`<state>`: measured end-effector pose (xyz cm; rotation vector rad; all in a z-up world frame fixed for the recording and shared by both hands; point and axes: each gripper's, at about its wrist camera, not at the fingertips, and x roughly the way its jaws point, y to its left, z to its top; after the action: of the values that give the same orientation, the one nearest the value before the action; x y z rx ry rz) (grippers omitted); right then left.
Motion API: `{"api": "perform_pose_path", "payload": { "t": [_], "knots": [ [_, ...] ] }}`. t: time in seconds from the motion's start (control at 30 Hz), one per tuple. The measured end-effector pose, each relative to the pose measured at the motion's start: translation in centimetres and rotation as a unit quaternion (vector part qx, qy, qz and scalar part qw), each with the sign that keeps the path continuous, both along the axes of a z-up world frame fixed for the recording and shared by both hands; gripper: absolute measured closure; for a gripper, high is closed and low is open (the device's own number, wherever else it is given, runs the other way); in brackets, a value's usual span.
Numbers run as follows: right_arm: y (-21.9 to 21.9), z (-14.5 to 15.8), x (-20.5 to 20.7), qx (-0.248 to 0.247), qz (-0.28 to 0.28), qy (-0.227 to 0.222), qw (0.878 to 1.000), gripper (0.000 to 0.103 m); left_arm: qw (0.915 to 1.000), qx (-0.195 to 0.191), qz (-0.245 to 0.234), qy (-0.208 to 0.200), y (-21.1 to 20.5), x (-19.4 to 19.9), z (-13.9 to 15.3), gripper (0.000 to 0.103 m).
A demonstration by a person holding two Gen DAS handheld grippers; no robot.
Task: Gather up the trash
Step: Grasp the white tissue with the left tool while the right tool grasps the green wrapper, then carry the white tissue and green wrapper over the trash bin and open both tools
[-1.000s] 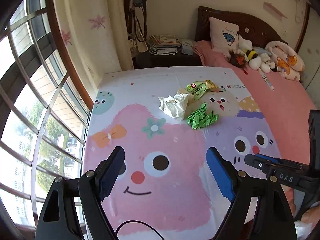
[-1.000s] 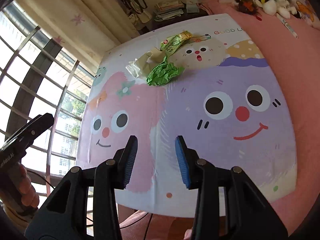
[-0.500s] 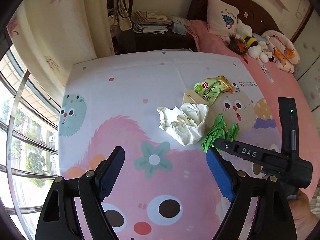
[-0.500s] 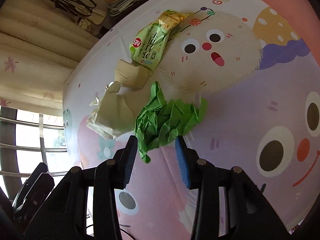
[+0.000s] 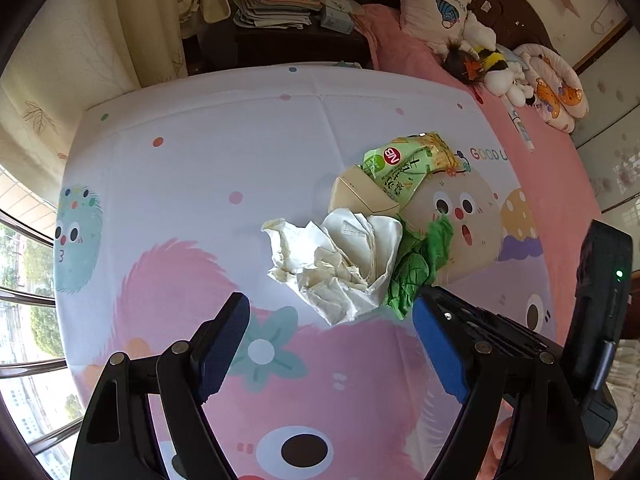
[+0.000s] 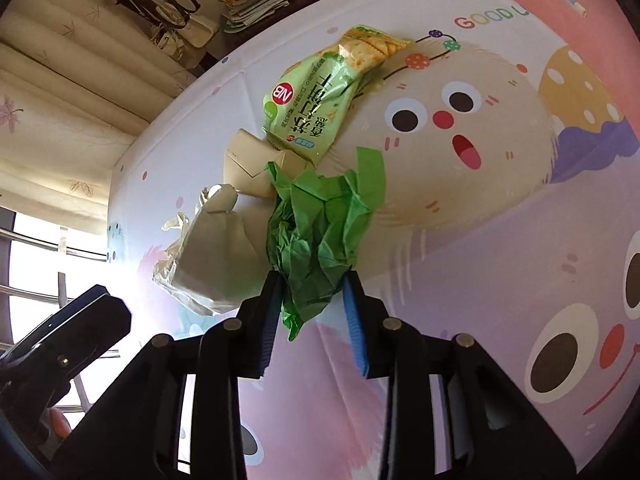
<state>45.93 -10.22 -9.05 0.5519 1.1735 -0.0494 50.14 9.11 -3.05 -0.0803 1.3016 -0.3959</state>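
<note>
The trash sits in a tight cluster on the cartoon-print bedsheet (image 5: 192,168), with bare sheet open from 7 to 11 o'clock of the pile in the left wrist view, out to the sheet's edge by the curtain (image 5: 80,60) and window bars (image 5: 24,300). The left gripper (image 5: 330,344) hangs wide open just short of the crumpled white paper (image 5: 340,260), holding nothing. The right gripper (image 6: 312,312) has its jaws partly closed around the near end of the crumpled green paper (image 6: 320,232); the blue pads (image 6: 354,320) flank the wad, and I cannot tell whether they press it yet. The green paper is a creased, bright wad touching the white paper at its 9 o'clock in the right wrist view and a beige folded carton (image 6: 252,168) at 11. A green snack wrapper (image 6: 316,108) overlaps the carton's far side. Plush toys (image 5: 488,68), a pillow (image 5: 436,12) and stacked papers (image 5: 276,4) lie well apart, toward 12 and 1 o'clock.
</note>
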Motion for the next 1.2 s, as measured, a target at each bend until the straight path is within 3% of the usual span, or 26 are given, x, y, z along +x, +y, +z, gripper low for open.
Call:
{"api": "perform_pose_path", "payload": {
  "t": [0.03, 0.13, 0.33, 0.4, 0.47, 0.7, 0.73, 0.8, 0.87, 1.2],
  "knots": [
    [-0.2, 0.4, -0.2, -0.003, 0.002, -0.006, 1.0, 0.099, 1.0, -0.001, -0.002, 0.006, -0.4, 0.3, -0.4, 0.018],
    [-0.7, 1.3, -0.6, -0.015, 0.004, -0.014, 1.0, 0.099, 0.9998, 0.005, -0.006, 0.017, -2.0, 0.9, -1.1, 0.018],
    [-1.3, 1.6, -1.5, -0.013, 0.004, -0.017, 1.0, 0.099, 0.998, 0.057, 0.012, 0.025, -4.0, 2.5, -3.1, 0.018],
    [-1.8, 1.8, -2.4, -0.009, 0.002, -0.021, 1.0, 0.099, 0.9973, 0.065, 0.017, 0.03, -4.2, 3.1, -4.0, 0.025],
    [-1.7, 2.0, -2.6, -0.007, 0.007, -0.026, 1.0, 0.099, 0.997, 0.062, 0.015, 0.044, -4.4, 3.5, -5.0, 0.044],
    [-1.6, 2.3, -2.6, 0.001, 0.007, -0.007, 1.0, 0.098, 0.9986, 0.039, 0.024, 0.027, -3.8, 3.4, -4.7, 0.053],
    [-1.7, 2.2, -2.6, 0.002, 0.0, 0.0, 1.0, 0.097, 0.9986, 0.038, 0.026, 0.028, -3.6, 3.4, -4.7, 0.053],
    [-1.9, 2.0, -2.4, 0.003, -0.014, 0.012, 1.0, 0.085, 0.9986, 0.035, 0.029, 0.028, -2.9, 3.1, -4.6, 0.053],
    [-2.2, 1.9, -2.2, 0.003, -0.025, 0.016, 1.0, 0.044, 0.9987, 0.03, 0.03, 0.029, -2.2, 2.7, -4.5, 0.053],
    [-1.4, 1.0, 0.3, -0.024, -0.023, 0.02, 0.999, 0.042, 0.9978, 0.05, 0.037, 0.023, 0.4, 0.7, -4.6, 0.053]
  ]
}}
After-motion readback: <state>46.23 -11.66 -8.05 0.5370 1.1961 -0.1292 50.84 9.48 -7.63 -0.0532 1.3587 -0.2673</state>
